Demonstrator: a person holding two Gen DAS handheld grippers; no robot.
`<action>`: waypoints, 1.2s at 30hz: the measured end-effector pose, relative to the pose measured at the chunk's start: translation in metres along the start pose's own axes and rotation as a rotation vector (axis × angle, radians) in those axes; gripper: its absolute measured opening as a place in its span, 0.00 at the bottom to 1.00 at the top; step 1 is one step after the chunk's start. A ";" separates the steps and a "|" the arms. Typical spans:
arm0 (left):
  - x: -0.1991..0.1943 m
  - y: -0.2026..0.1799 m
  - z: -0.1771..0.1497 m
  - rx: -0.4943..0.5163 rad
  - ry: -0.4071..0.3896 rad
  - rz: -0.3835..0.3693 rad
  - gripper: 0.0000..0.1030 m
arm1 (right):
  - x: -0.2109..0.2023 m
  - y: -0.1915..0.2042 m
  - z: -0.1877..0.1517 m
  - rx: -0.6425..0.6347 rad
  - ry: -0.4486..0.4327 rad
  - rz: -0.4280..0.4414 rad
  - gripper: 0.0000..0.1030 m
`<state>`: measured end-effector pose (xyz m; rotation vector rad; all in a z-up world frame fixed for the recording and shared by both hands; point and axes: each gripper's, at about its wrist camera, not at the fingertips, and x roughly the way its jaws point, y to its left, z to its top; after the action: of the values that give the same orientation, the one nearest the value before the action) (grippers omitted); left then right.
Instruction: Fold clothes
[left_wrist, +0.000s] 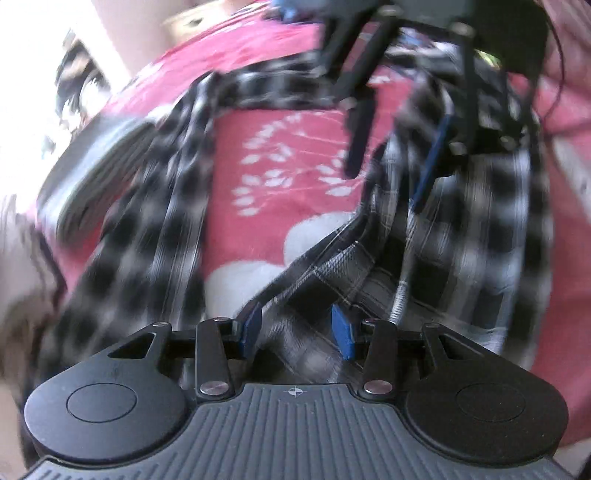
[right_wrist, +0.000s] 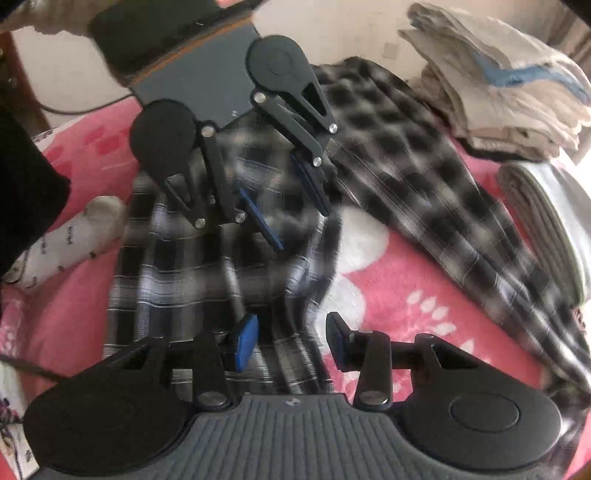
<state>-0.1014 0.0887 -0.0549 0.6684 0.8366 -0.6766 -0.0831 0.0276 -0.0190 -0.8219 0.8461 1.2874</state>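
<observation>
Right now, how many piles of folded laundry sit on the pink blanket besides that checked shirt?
2. A beige folded pile with a blue stripe lies at the top right of the right wrist view; a grey-and-white folded pile sits just below it. Others may be hidden outside the view.

Plaid shirt (left_wrist: 155, 236) motion-blurred; folded pile (right_wrist: 498, 85) perhaps towels, cut by edge.

A black, white and grey checked shirt (right_wrist: 207, 280) lay rumpled and partly spread on the pink blanket, its body bunched in folds toward one side and a long sleeve (right_wrist: 443, 206) stretched out flat and apart from it, its pattern blurred in both views.
</observation>
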 end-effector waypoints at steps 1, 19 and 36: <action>0.003 -0.002 -0.001 0.017 -0.020 0.015 0.41 | 0.004 -0.003 -0.003 0.016 0.004 0.006 0.41; 0.009 0.029 -0.020 -0.185 -0.204 0.005 0.02 | -0.011 -0.026 -0.026 0.228 -0.034 -0.161 0.01; 0.010 0.066 -0.032 -0.407 -0.138 0.008 0.18 | -0.045 -0.072 -0.098 0.665 -0.031 -0.343 0.09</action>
<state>-0.0609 0.1497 -0.0619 0.2546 0.8113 -0.5172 -0.0222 -0.0866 -0.0211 -0.3854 0.9786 0.6462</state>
